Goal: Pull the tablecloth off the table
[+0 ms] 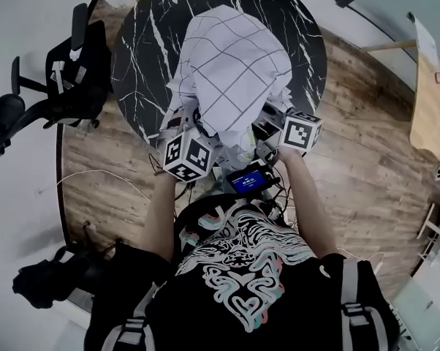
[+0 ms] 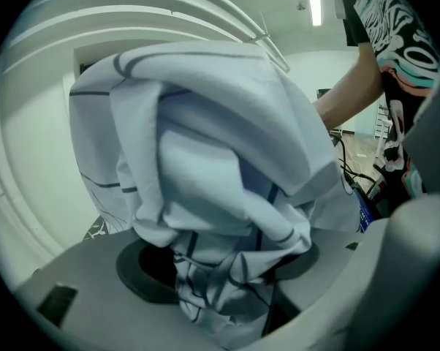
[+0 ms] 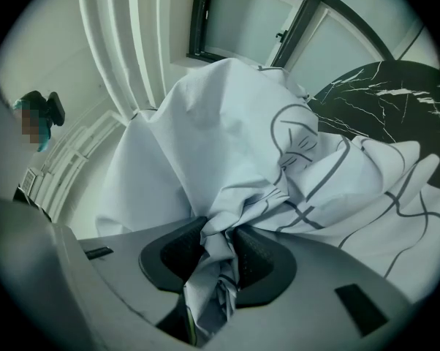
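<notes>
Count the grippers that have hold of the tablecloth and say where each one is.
2. The left gripper clamps a bunch of the tablecloth at the near edge of the table; the right gripper pinches another fold just to its right. Neither is hidden.

The tablecloth [image 1: 231, 64] is white, crossed by a thin dark grid, against a table [image 1: 143, 42] of black marble streaked with white veins and a floor [image 1: 366, 152] of warm brown wood-grain planks. The left gripper [image 2: 220, 273] and right gripper [image 3: 218, 262] are plain grey with black pads [image 3: 172, 251], each carrying a white cube [image 1: 188, 156] printed with black square markers. On the near side the person's shirt [image 1: 242, 262] is black with a swirling white, teal and pink print, a small screen [image 1: 249, 181] glows blue, and the chair [image 1: 66, 72] on the far left is black.
</notes>
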Tool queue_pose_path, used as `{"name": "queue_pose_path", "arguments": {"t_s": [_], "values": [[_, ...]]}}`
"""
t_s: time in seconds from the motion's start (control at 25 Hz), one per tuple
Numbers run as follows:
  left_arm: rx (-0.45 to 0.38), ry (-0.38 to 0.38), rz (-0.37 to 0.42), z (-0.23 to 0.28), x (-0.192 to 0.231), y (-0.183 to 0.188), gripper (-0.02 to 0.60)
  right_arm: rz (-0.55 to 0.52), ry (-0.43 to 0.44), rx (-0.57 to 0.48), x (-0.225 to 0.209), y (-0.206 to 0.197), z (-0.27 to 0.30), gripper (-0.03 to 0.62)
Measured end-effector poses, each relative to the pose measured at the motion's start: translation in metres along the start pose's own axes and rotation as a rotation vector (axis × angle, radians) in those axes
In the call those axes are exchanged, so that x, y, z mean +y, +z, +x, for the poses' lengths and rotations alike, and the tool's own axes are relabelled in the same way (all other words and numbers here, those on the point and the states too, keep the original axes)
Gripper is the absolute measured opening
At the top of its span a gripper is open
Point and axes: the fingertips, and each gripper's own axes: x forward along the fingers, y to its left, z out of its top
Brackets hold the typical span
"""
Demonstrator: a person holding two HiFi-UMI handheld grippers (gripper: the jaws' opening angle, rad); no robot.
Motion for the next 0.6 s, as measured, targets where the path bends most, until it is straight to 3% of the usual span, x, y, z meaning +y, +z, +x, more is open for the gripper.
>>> {"name": "queue_pose_path", "arguments": {"t_s": [0.6], "values": [[-0.046, 0.068, 0.044, -0.031, -0.018, 0.029, 0.353, -0.079, 0.02, -0.069, 0.043, -0.001, -0.029, 0.133]]}}
